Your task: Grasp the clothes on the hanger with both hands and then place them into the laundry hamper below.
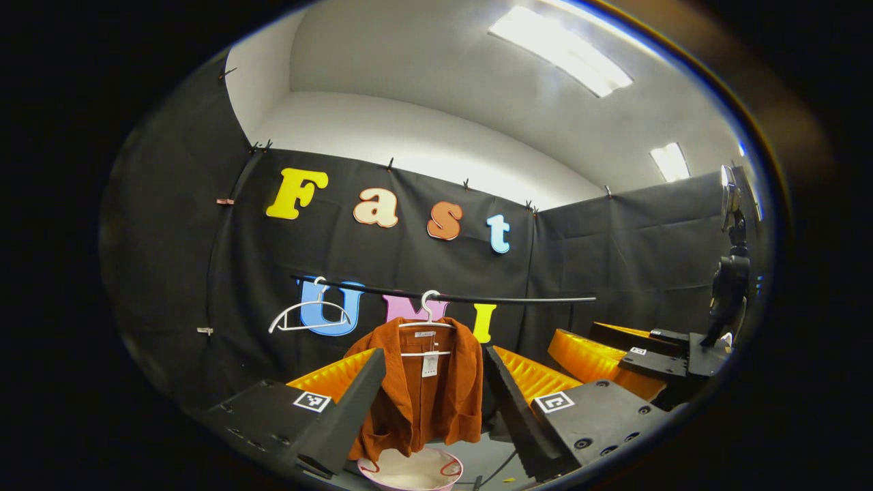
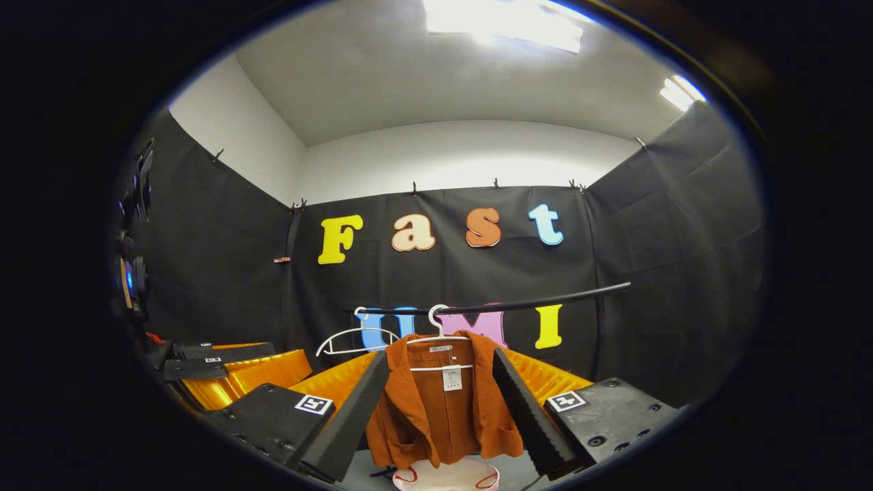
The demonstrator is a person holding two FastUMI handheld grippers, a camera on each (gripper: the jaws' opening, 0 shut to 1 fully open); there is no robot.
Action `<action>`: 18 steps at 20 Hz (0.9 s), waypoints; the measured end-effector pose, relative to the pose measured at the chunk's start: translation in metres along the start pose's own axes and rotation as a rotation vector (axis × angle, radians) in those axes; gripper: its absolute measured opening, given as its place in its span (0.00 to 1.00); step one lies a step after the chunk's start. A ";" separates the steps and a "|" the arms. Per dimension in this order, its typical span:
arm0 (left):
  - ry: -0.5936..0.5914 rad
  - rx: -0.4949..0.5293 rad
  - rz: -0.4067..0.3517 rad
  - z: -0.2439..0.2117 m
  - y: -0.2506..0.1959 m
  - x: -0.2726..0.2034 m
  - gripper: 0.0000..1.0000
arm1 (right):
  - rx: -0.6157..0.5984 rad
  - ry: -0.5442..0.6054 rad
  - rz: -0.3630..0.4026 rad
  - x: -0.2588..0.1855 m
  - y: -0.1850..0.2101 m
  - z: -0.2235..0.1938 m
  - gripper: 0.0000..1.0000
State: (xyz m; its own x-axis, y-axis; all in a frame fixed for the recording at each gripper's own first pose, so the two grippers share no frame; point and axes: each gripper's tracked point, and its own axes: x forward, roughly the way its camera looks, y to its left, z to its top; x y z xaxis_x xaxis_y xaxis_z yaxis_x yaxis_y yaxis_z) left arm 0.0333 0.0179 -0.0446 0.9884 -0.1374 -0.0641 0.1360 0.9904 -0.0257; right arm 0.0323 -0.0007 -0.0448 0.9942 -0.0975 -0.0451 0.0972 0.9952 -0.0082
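Both tongs spread wide, clear of jacket [image 1: 417, 392] hanging on hanger [image 1: 428, 320]. Left tongs [image 1: 433, 409], right tongs [image 2: 440, 409] frame it. Hamper rim [image 1: 411, 470] below hem.

A rust-orange corduroy jacket [image 1: 419, 392] hangs on a white plastic hanger [image 1: 427, 320] with a white paper tag [image 1: 430, 365]. A second white wire-thin hanger [image 1: 310, 315] hangs bare on the black rail [image 1: 518, 298]. Below sits a white round hamper with red handles [image 2: 447, 475]. Both grippers' fingers [image 2: 344, 423] are black and ridged, their bodies glossy orange-yellow with black-and-white square markers [image 2: 314, 404].
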 end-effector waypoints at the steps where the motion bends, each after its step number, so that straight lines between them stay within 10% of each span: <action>1: 0.005 0.005 0.008 -0.004 0.004 0.008 0.93 | -0.005 0.007 -0.009 0.009 -0.005 -0.008 0.98; 18: 0.052 -0.054 0.284 -0.148 0.084 0.240 0.91 | 0.001 0.177 0.047 0.233 -0.091 -0.178 0.98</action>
State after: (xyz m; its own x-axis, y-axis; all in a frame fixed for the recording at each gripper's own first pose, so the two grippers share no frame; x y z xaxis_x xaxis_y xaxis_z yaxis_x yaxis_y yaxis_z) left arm 0.2722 0.0661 -0.2097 0.9815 0.1427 -0.1277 -0.1504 0.9872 -0.0528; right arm 0.2471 -0.1144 -0.2319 0.9741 -0.0499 -0.2204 0.0509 0.9987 -0.0013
